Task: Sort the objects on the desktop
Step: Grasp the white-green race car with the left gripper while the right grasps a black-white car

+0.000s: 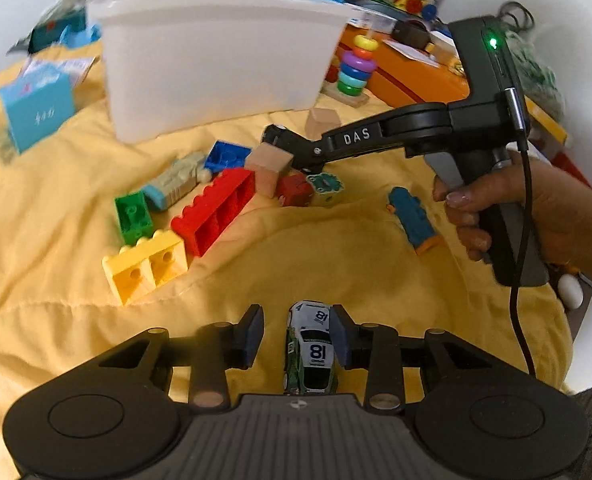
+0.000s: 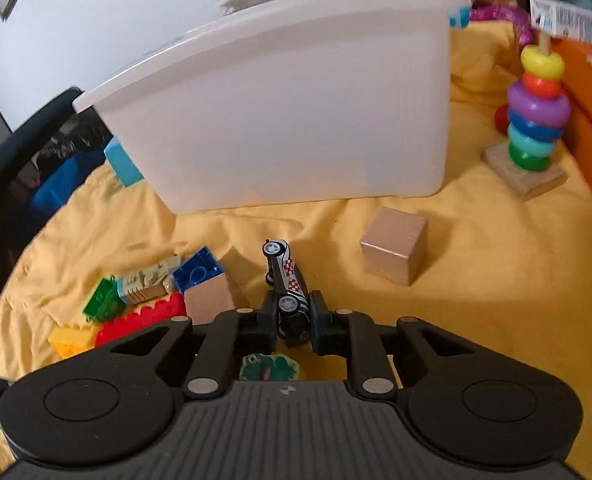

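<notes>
Here, the black toy car (image 2: 286, 292) is pinched only at its rear by the closed right gripper (image 2: 293, 322), nose up near the white bin (image 2: 296, 120), so it could be levered loose, while the white toy car (image 1: 311, 350) lies unclamped between the half-open left gripper (image 1: 296, 338) jaws on the yellow cloth (image 1: 76, 320).

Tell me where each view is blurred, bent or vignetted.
Left wrist view: white bin and clutter behind it smeared, corners rounded off, toy car sharp. Right wrist view: fisheye bows the bin's rim, ring stacker soft, checkered car crisp.
</notes>
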Action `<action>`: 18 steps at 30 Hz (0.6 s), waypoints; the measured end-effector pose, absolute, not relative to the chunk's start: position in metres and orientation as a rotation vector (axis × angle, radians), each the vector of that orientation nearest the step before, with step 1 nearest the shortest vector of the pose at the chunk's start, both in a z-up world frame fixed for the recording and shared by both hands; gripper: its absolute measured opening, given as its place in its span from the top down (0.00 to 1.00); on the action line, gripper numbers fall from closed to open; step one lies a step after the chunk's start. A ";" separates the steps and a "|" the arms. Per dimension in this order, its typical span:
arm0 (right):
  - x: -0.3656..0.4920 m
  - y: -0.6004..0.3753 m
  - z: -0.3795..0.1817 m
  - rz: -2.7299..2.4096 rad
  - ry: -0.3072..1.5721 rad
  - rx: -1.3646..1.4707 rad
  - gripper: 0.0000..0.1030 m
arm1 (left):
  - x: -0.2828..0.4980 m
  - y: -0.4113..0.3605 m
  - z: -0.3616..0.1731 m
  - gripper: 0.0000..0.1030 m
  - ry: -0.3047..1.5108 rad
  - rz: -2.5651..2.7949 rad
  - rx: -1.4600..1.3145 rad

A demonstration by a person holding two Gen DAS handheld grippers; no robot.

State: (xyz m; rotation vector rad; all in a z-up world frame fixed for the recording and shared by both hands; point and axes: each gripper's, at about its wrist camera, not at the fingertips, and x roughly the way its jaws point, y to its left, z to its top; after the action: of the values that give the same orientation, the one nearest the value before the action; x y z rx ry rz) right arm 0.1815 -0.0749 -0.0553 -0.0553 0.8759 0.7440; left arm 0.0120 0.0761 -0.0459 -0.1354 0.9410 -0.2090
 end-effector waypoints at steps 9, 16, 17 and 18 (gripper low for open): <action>0.111 -0.102 -0.009 0.717 0.639 -0.387 0.83 | 0.000 0.054 -0.033 0.55 0.914 -0.220 0.020; 0.045 -0.081 -0.058 0.735 0.551 -0.864 0.83 | -0.001 0.040 -0.050 0.55 0.959 -0.220 0.096; 0.035 -0.078 -0.066 0.744 0.526 -0.926 0.80 | -0.001 0.039 -0.052 0.55 0.964 -0.215 0.100; 0.029 -0.078 -0.070 0.749 0.503 -0.958 0.78 | -0.002 0.038 -0.053 0.55 0.966 -0.212 0.100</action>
State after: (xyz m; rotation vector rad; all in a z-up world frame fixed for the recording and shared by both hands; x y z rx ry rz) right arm 0.0293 -0.0777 -0.0699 -0.9579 0.5034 0.7493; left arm -0.0018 0.0385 -0.0530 0.0997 0.9664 -0.2124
